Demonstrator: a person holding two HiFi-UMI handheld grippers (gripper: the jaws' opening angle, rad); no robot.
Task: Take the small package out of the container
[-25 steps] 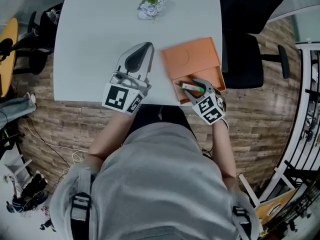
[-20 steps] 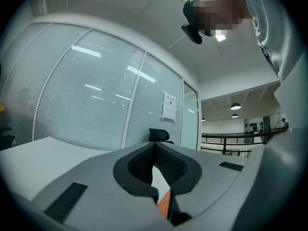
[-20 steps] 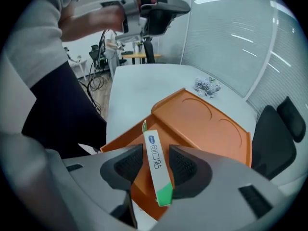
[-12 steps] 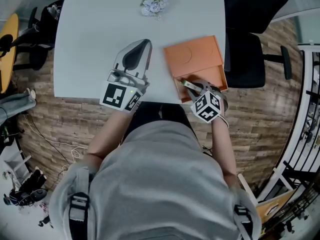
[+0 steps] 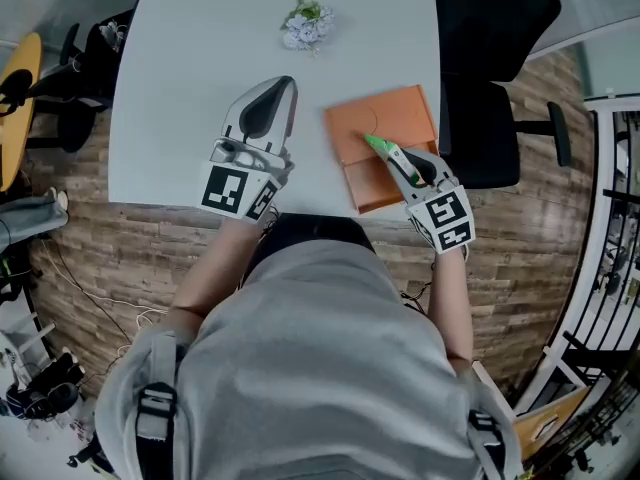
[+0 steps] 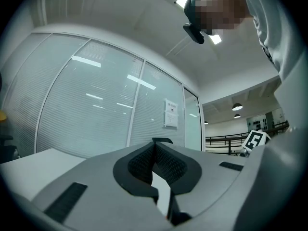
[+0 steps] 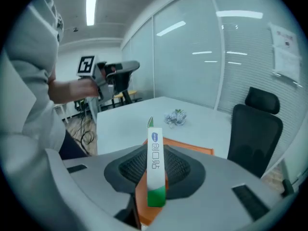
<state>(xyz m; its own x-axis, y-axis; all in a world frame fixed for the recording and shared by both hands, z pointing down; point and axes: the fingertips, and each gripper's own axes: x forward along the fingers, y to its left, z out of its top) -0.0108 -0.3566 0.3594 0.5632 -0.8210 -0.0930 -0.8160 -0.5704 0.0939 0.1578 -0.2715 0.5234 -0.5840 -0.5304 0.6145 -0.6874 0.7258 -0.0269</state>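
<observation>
The small package (image 5: 386, 152), a slim white and green box, stands pinched between the pads of my right gripper (image 5: 398, 162), raised above the orange container (image 5: 395, 118) near the table's front edge. In the right gripper view the small package (image 7: 155, 162) sticks up between the dark pads of the right gripper (image 7: 155, 179), with the orange container (image 7: 192, 148) behind and below it. My left gripper (image 5: 283, 88) rests on the white table (image 5: 180, 78) to the left of the container, jaws together and empty. In its own view the left gripper (image 6: 154, 146) points up at a glass wall.
A small bunch of flowers (image 5: 305, 25) lies at the table's far side. A black office chair (image 5: 490, 88) stands right beside the table's right edge, close to the container. The person's torso fills the space at the table's front edge.
The right gripper's jaws closed on the small package inside the container, then lifted it up and slightly back. The left gripper has hardly moved.
</observation>
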